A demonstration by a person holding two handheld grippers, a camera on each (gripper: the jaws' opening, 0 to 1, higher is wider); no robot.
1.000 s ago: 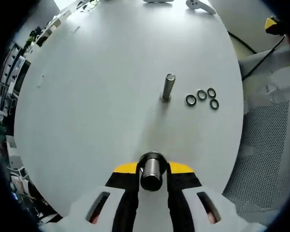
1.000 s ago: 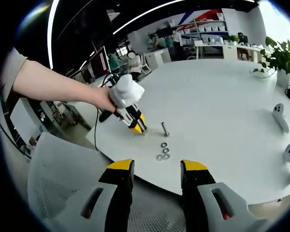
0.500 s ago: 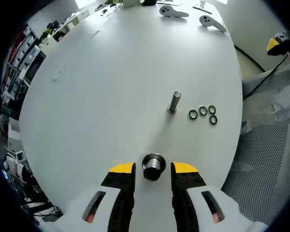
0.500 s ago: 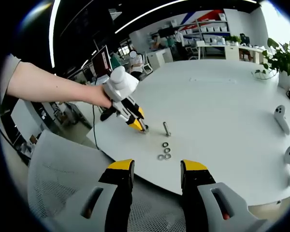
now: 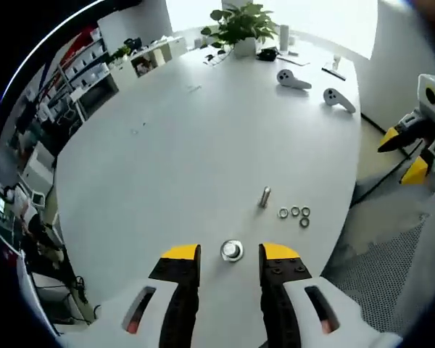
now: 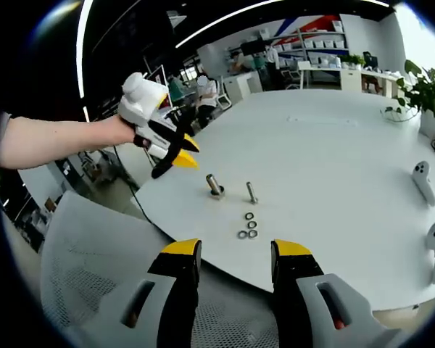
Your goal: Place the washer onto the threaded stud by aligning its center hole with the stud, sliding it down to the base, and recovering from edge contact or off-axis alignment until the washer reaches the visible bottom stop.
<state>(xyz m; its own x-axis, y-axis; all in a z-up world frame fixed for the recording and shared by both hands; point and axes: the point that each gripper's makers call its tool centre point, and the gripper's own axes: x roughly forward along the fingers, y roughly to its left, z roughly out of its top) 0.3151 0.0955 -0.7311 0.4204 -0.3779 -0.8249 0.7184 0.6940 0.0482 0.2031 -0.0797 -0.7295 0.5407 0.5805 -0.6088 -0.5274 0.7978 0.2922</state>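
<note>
Yellow-tipped left hand-held gripper [image 5: 230, 255] released, empty; right hand-held gripper [image 6: 235, 261] likewise. Upright threaded steel stud [image 5: 231, 251] stands bare on white round surface [image 5: 203, 138]. Four dark ring washers [image 5: 295, 214] lie beside slim metal pin [image 5: 264, 197]. Task barely begun, I judge.

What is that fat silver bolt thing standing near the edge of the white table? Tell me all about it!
The short, thick silver metal stud stands upright on the round white table, close to its near edge. It looks ridged along its side, like thread, with a wider base. From above, in the left gripper view, its round shiny top shows. Nothing grips it: the left gripper is raised off it, open. A thinner silver stud stands apart beside it, with four small dark washers nearby.
</note>
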